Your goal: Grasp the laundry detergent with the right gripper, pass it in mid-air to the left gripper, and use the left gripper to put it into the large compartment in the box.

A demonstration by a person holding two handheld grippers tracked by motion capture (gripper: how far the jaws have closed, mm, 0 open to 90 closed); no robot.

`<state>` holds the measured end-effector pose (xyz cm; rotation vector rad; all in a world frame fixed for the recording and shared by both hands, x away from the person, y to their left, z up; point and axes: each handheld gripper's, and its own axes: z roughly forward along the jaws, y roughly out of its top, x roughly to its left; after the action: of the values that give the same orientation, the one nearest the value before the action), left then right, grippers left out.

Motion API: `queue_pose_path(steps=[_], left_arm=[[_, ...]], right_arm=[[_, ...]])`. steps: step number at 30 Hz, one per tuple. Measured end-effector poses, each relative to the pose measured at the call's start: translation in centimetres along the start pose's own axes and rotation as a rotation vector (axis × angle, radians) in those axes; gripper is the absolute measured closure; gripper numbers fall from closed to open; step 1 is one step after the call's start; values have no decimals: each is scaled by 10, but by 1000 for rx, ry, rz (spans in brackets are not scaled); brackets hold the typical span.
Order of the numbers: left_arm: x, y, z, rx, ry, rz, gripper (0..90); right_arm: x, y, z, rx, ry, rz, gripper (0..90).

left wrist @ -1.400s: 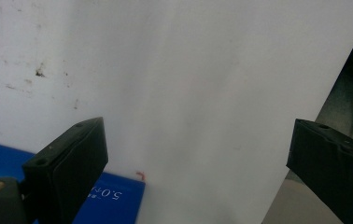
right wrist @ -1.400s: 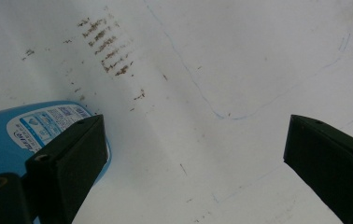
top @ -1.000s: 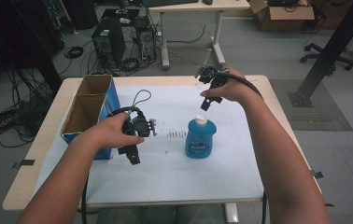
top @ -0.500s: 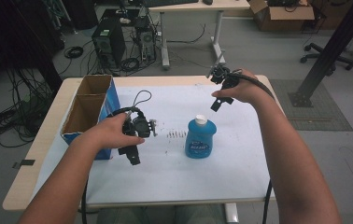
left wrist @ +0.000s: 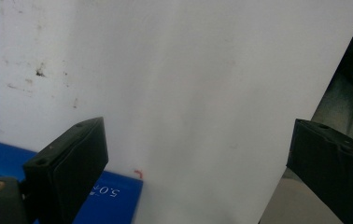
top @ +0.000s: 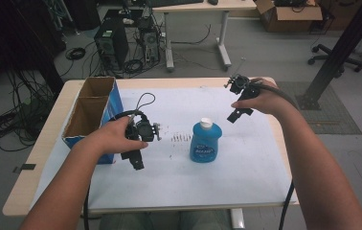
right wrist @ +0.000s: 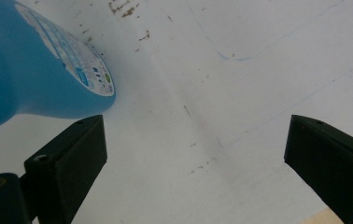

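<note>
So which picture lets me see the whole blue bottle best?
The high view: the blue bottle stands upright on the white sheet, whole from white cap to base. The right gripper view catches just part of its blue side and label at the upper left. In the left gripper view I can't make it out.

On the table point(top: 265, 191), at the centre of the high view, stands 1 blue bottle point(top: 205, 141) with 1 white cap point(top: 206, 123). At centre left sits 1 open cardboard box point(top: 90, 117). 2 grippers: 1 left gripper point(top: 137, 162) lower centre-left, 1 right gripper point(top: 233, 115) upper centre-right. Behind, upper left, 1 computer tower point(top: 108, 42).
</note>
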<state>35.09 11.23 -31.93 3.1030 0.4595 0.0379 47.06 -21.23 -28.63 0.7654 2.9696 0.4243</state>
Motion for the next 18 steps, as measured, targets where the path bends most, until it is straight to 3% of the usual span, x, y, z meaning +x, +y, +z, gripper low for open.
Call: queue_pose_path(steps=[3, 15, 18], left_arm=[[0, 0, 0, -1, -2, 0, 54], [0, -4, -1, -7, -3, -6, 54], [1, -6, -1, -16, -2, -6, 54]], right_arm=[[5, -12, 0, -40, 30, -26, 53], [21, -40, 17, -135, 71, -97, 49], [29, -48, 24, -207, 114, -112, 42]])
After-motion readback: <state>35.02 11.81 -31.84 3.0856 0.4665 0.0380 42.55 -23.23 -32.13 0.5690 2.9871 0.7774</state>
